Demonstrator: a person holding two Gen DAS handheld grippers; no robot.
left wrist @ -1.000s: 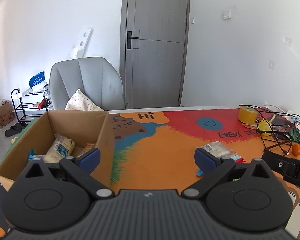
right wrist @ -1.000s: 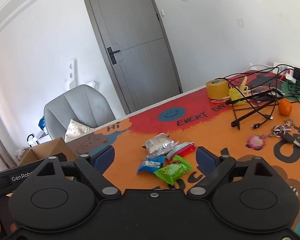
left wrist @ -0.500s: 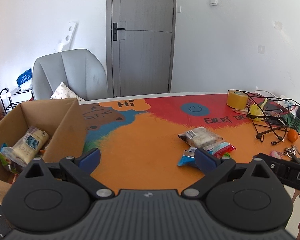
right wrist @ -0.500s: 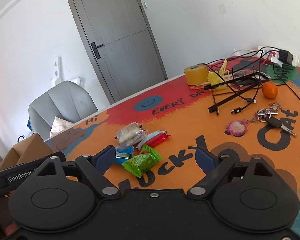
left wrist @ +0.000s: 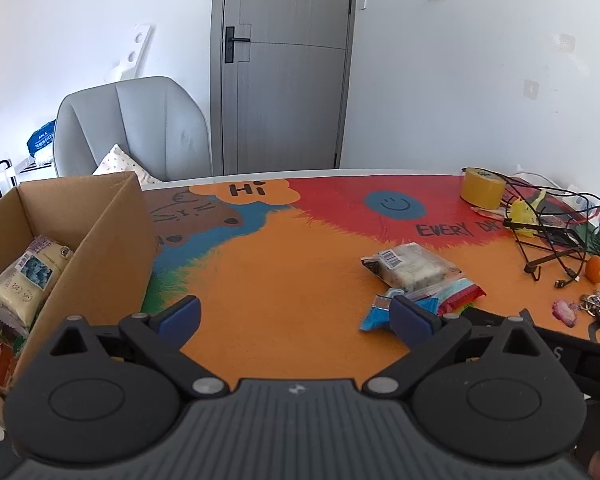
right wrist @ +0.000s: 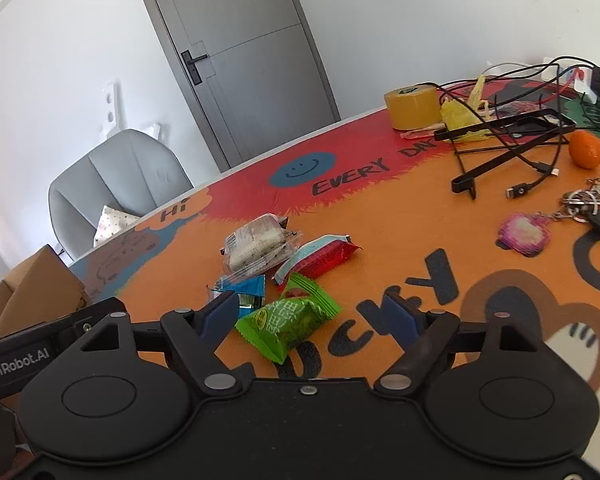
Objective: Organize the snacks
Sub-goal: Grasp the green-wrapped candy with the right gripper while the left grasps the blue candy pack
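A cardboard box [left wrist: 112,240] stands at the table's left with several snack packs [left wrist: 28,276] inside. Loose snacks lie mid-table: a clear cake pack [right wrist: 256,246] [left wrist: 410,266], a red pack [right wrist: 320,258] [left wrist: 458,294], a blue pack [right wrist: 246,290] [left wrist: 374,314] and a green pack [right wrist: 288,320]. My right gripper [right wrist: 310,316] is open, with the green pack between its fingers, just above the table. My left gripper [left wrist: 296,316] is open and empty over the orange mat, between the box and the snacks.
A yellow tape roll [right wrist: 410,106], black cables and a wire stand [right wrist: 512,132], an orange [right wrist: 586,150] and keys with a pink charm [right wrist: 526,232] lie at the right. A grey chair [left wrist: 136,128] stands behind the table.
My right gripper has moved forward and down over the green pack. My left gripper has swung right, away from the box, toward the loose snacks.
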